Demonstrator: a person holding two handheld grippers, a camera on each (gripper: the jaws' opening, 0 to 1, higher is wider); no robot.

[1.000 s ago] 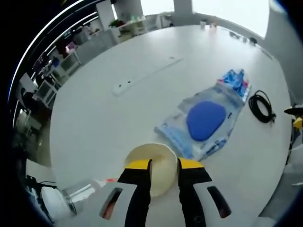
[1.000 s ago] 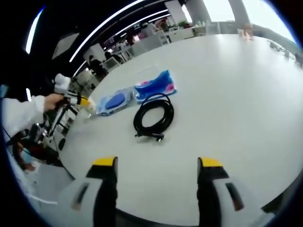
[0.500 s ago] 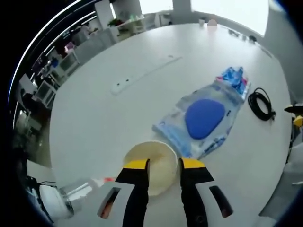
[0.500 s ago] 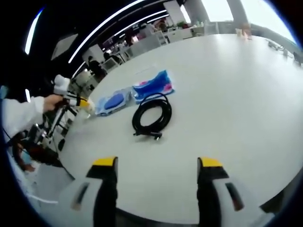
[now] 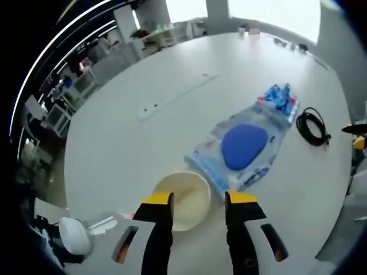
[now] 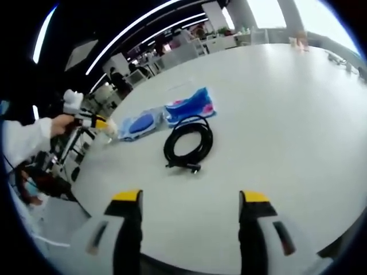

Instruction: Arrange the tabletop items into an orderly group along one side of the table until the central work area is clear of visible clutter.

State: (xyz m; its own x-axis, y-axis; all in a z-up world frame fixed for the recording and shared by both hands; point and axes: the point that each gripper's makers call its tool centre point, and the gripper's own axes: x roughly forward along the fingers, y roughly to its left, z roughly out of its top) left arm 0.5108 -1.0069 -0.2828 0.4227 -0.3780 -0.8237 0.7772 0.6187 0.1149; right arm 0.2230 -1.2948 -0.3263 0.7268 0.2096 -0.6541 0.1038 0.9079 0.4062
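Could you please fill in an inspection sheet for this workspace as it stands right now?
Surface: large white table, mostly bare, with a long flush panel set into it.
Job's things: cream bowl near the table edge, just ahead of the left tongs; clear packet with a blue oval pad beside it; blue patterned packet further along; the two packets lie end to end.
Clutter: small items at the far table edge, too small to identify.
Grippers: left tongs open, jaws either side of the bowl's near rim, not gripping; right tongs open, holding nothing.
Cables: coiled black cable next to the blue patterned packet.
Surroundings: office furniture and bright windows beyond the table.
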